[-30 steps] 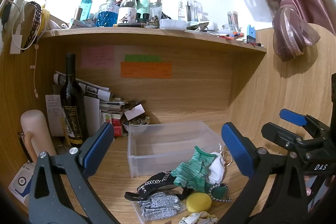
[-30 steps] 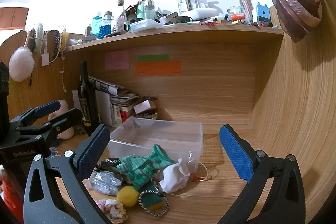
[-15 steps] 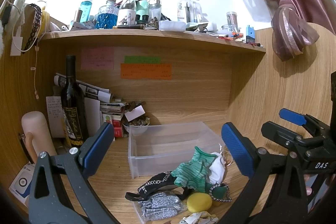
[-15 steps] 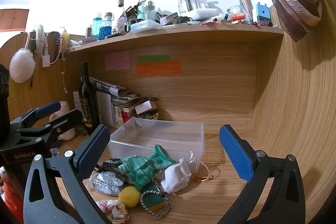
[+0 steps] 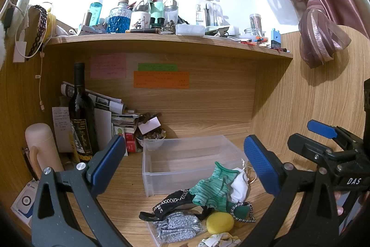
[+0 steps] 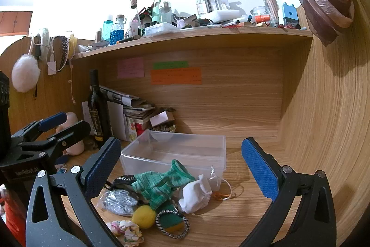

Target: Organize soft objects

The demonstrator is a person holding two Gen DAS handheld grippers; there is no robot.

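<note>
A pile of soft things lies on the wooden desk in front of an empty clear plastic bin (image 5: 185,161) (image 6: 178,152). It holds a green knit sock (image 5: 210,186) (image 6: 159,182), a white cloth (image 5: 239,184) (image 6: 196,193), a yellow pom-pom (image 5: 219,221) (image 6: 143,215), a silver mesh pouch (image 5: 178,228) (image 6: 120,199), a black strap (image 5: 171,200) and a floral scrunchie (image 6: 127,229). My left gripper (image 5: 185,166) is open and empty above the pile. My right gripper (image 6: 182,168) is open and empty above it too.
A dark wine bottle (image 5: 81,112) (image 6: 97,108), papers and boxes stand at the back left. A pale pink flask (image 5: 41,149) stands at the left. A shelf (image 5: 161,38) crowded with bottles runs overhead. A wooden side wall (image 6: 323,131) closes the right.
Both grippers stay open. The views have shifted only slightly; the pile and bin have not moved.
</note>
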